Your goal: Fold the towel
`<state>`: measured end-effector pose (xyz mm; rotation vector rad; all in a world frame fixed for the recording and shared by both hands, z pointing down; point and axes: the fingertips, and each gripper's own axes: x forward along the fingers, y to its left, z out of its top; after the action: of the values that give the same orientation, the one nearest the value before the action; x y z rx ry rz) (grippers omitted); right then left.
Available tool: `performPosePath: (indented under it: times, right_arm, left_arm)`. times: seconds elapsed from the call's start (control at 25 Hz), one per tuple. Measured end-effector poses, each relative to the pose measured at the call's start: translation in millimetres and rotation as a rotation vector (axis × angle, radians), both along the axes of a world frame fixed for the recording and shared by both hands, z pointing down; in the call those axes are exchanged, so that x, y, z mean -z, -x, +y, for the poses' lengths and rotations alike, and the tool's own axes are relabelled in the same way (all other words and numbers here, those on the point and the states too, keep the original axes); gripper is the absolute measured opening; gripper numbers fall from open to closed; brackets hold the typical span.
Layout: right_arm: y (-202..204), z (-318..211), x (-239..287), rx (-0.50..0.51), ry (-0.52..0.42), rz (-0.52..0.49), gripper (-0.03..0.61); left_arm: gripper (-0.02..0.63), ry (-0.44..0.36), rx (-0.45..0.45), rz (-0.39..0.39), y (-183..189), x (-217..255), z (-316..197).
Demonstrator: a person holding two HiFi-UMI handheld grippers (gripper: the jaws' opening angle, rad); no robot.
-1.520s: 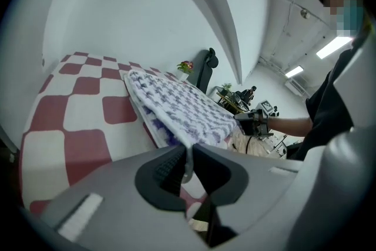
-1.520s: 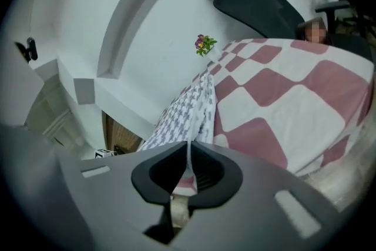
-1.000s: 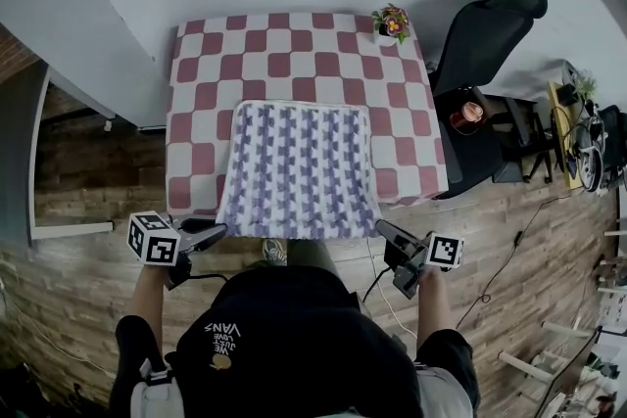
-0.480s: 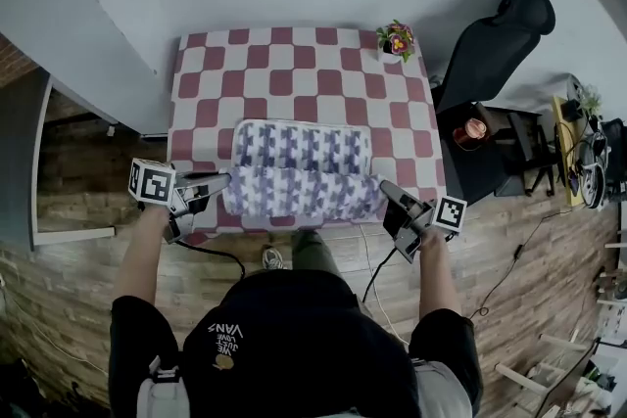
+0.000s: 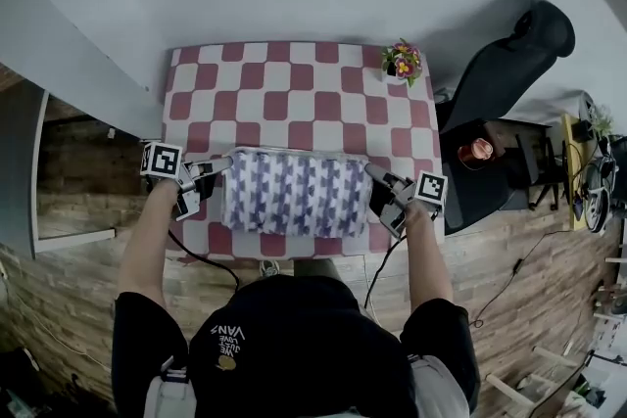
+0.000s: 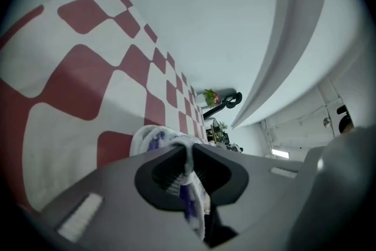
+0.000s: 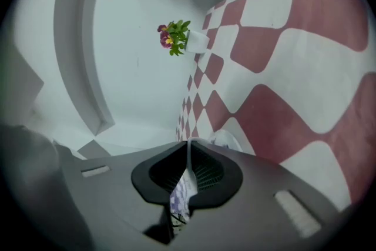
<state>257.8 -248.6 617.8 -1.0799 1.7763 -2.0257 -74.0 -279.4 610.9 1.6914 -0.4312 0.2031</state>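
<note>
Towel is laid doubled over on the checkered table, near the front edge. One far corner is pinched tight by the left gripper, the other by the right gripper.

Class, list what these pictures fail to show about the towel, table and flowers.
- Purple-and-white patterned towel: lower layer, head view, under the top layer; most of it, gripper views, behind the jaws.
- Red-and-white checked table: legs, head view, under its top.
- Small potted flowers: kind, too small everywhere.
</note>
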Motion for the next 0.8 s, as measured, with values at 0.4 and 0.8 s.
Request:
performPosePath:
  times: [0.4,0.8]
  right_arm:
    - [8,-13,-36,0.142,0.070,0.083,0.076]
    - [-34,-10,-20,0.051,-0.008,0.171,0.173]
  left_arm:
    - [0.038,-0.056,-0.053,-0.243,19,-45,-10]
    - [0.241,-0.119,-0.096,-0.172,-1,-16,-11]
